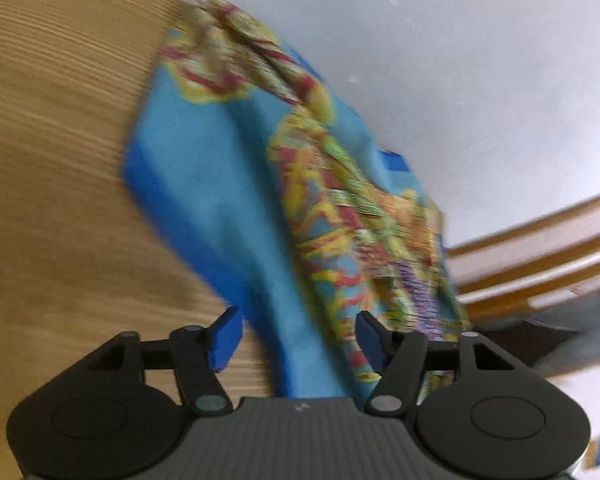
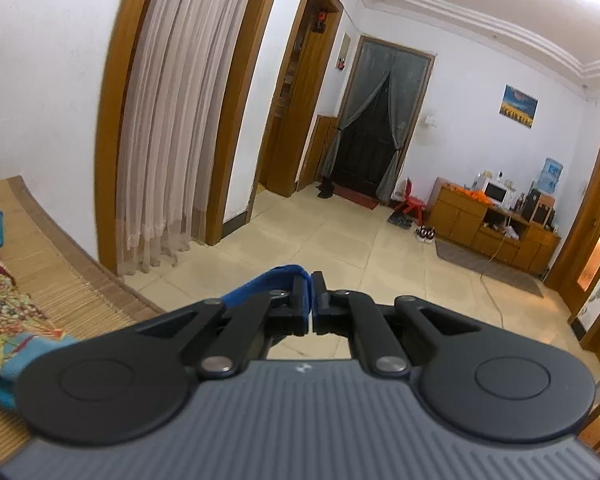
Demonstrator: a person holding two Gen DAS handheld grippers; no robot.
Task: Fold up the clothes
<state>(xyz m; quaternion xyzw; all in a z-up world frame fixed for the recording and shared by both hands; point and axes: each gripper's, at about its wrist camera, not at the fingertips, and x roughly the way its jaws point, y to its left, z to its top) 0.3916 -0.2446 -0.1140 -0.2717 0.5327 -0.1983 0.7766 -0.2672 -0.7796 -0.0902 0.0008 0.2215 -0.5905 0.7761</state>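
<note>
A blue garment [image 1: 220, 184] with a yellow, red and green print lies rumpled on a woven straw mat [image 1: 60, 160]. My left gripper [image 1: 300, 338] is open low over its near end. The cloth runs between the two blue pads [image 1: 226, 338], which stand apart from it. In the right wrist view the same garment [image 2: 4, 304] lies at the far left on the mat [image 2: 60, 248]. My right gripper [image 2: 313, 304] is shut, with a strip of the garment's blue edge [image 2: 268, 282] pinched at its tips and trailing back over the left finger. It points out over the room.
A white wall [image 1: 460, 80] rises behind the mat. Past the mat's edge is a tiled floor [image 2: 320, 232], a sheer curtain [image 2: 180, 120], wooden door frames, a dark curtained door [image 2: 372, 132] and a low wooden cabinet [image 2: 496, 228] with a microwave.
</note>
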